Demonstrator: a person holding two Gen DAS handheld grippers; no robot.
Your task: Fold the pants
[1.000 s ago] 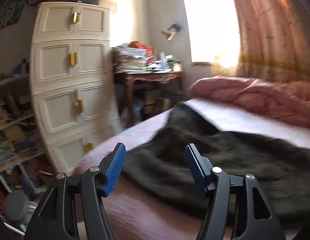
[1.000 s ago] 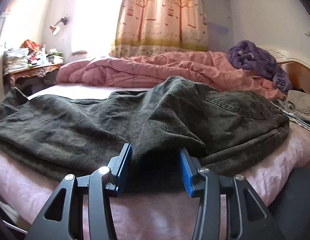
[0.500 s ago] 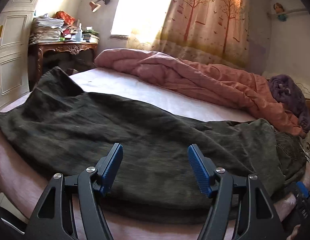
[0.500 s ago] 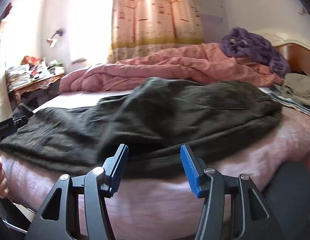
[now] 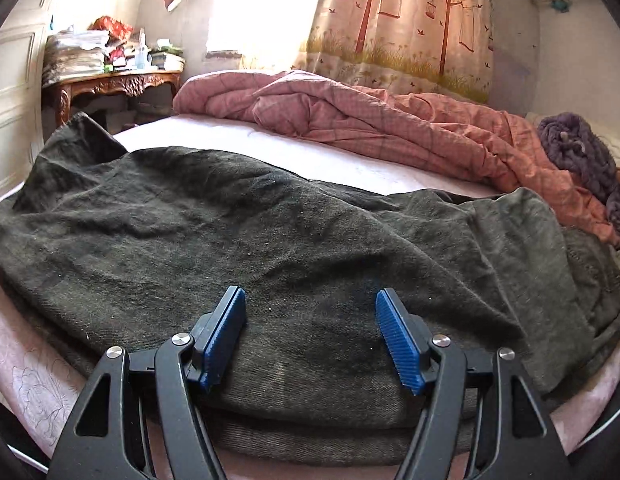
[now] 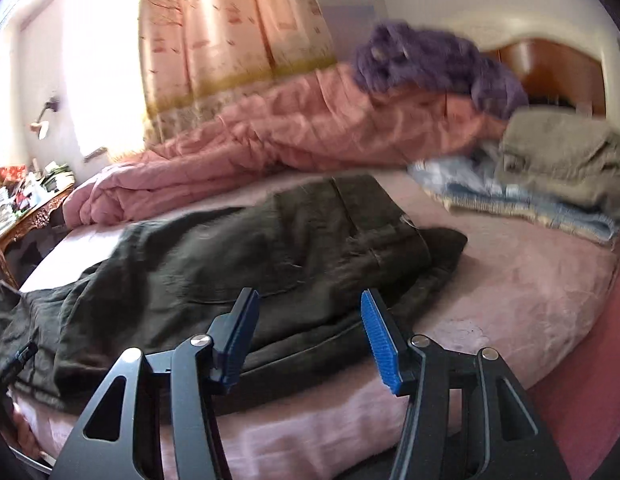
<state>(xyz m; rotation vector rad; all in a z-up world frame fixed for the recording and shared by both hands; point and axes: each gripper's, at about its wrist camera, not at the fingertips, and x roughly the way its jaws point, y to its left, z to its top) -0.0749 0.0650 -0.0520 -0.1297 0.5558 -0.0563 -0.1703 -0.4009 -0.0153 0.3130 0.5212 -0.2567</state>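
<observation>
The wide bed with its pale pink sheet carries everything here, which makes sense as a broad, soft surface for laying a garment flat. Pushed to its far side is a rumpled pink quilted duvet, apparently bundled away to leave room, with a fuzzy purple blanket heaped on it near the headboard. The dark olive-green heavy cotton pants lie lengthwise along the near edge of the bed, seemingly already doubled leg over leg, since layered edges show at the front; the waistband and pocket end points toward the headboard and the leg ends trail toward the carved wooden table stacked with papers. Beyond the waistband sit a folded khaki garment on a pale blue cloth, probably finished pieces set aside. The left tool hovers over the middle of the legs, its blue ribbed pads spread apart with nothing pinched between them. The right tool, in a blurred view, hangs over the front edge by the seat, likewise parted and holding nothing; both look positioned to take new holds for the next fold.
</observation>
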